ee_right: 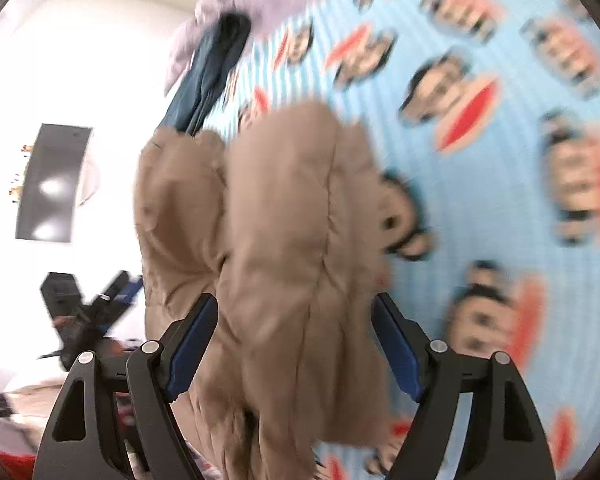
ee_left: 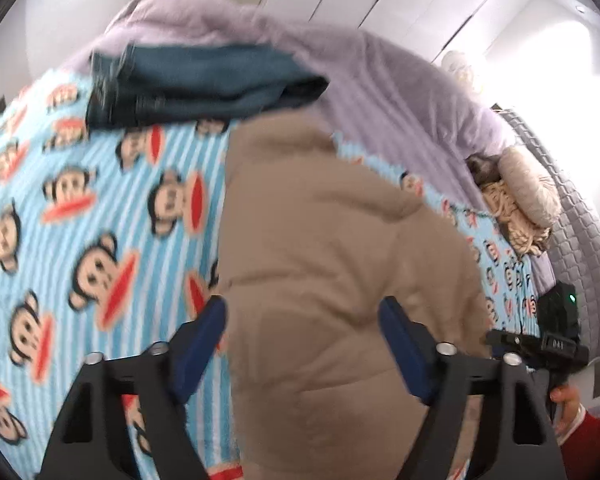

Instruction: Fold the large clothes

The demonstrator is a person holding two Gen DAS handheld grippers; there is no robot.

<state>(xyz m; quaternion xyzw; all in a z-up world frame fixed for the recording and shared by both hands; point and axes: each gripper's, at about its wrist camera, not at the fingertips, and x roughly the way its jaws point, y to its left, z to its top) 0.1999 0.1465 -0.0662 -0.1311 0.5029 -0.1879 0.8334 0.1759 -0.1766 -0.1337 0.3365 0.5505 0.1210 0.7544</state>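
Bedding first: your striped blue monkey-print blanket (ee_left: 80, 216) carries the puffy tan quilted jacket (ee_left: 320, 260), lying lengthwise beside folded dark-blue jeans (ee_left: 204, 84). Both left tongs (ee_left: 302, 316) and right tongs (ee_right: 296, 312) stand wide over the jacket, gripping nothing. Pinch matching hem corners, then fold evenly.

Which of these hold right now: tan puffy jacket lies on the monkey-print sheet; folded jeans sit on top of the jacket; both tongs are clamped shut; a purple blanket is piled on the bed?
1. The tan puffy jacket lies on the monkey-print sheet. True.
2. The folded jeans sit on the jacket. False: they lie beyond it, by the purple blanket.
3. Both tongs are clamped shut. False: the left tongs and right tongs stand open above the jacket.
4. A purple blanket is piled on the bed. True.
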